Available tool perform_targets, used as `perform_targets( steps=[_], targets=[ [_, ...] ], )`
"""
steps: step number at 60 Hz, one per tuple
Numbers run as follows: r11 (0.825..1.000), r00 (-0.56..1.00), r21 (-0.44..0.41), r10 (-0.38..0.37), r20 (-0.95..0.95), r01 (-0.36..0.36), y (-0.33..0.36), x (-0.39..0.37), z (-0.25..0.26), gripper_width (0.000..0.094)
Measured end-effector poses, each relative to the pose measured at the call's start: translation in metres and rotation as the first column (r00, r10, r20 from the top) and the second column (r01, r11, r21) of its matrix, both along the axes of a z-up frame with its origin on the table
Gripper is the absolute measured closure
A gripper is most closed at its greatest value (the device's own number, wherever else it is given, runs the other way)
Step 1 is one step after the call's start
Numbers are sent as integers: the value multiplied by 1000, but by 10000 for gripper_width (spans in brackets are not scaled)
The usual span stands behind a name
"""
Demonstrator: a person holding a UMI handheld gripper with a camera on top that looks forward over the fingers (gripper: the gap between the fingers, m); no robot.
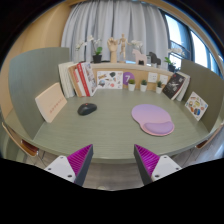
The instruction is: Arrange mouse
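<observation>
A dark computer mouse [88,109] lies on the green desk mat [110,125], far ahead of my fingers and to the left. A round lilac mouse pad [151,114] with a pink disc [159,127] overlapping it lies on the mat to the right. My gripper [113,160] is open and empty, low over the desk's near edge, with nothing between the magenta pads [80,160].
Books [78,78] stand at the back left, a tan board [50,101] leans at the left. Picture cards [110,80], small pots and a framed picture [195,105] line the back and right. Curtains and a window lie behind.
</observation>
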State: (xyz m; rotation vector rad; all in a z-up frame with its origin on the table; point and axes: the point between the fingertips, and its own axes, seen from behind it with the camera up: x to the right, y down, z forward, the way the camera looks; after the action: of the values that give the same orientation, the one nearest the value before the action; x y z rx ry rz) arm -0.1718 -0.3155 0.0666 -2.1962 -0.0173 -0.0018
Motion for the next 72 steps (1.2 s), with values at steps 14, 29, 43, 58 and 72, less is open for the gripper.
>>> perform_targets(
  steps=[14, 29, 43, 58, 72],
  targets=[
    [996, 997, -56, 67, -33, -69, 83, -86, -45, 102],
    [994, 998, -85, 60, -35, -63, 190, -133, -70, 106],
    [994, 999, -106, 32, -20, -34, 257, -150, -83, 115],
    [993, 1000, -117, 25, -13, -27, 309, -165, -83, 143],
    [986, 998, -156, 57, -11, -58, 316, -177, -85, 403]
  ],
)
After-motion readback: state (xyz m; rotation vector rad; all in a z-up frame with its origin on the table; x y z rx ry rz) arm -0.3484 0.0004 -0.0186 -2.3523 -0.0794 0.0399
